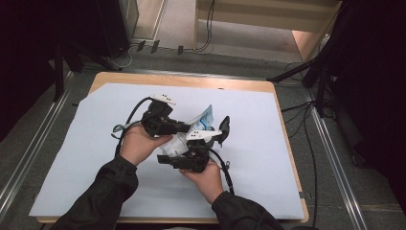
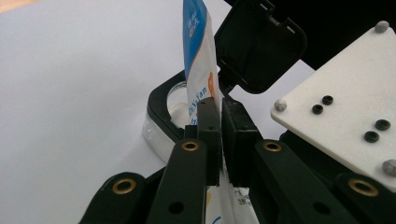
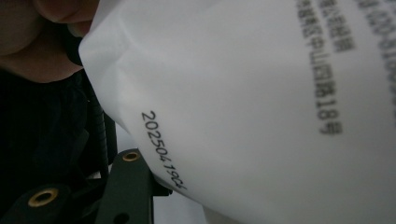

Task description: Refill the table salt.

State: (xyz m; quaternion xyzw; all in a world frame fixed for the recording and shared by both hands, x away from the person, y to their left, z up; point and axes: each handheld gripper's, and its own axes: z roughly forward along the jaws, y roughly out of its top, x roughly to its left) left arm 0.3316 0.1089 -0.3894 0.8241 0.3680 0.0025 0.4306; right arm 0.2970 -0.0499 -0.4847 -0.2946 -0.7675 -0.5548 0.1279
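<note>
My left gripper (image 2: 219,106) is shut on a thin white and blue packet (image 2: 198,56), which stands on edge and runs down into a clear box with a black rim (image 2: 161,100). The box's black hinged lid (image 2: 259,46) stands open behind the packet. From above, the left gripper (image 1: 186,127) and the right gripper (image 1: 198,146) meet at the middle of the table, with the packet (image 1: 207,116) and the lid (image 1: 224,125) between them. In the right gripper view the packet's white printed back (image 3: 261,116) hides most of the jaws, so their stance is unclear.
A pale sheet (image 1: 110,153) covers the wooden table (image 1: 182,80). Both forearms in dark sleeves come in from the front edge. Cables trail from each gripper across the sheet. Stands and loose cables sit on the floor beyond the table.
</note>
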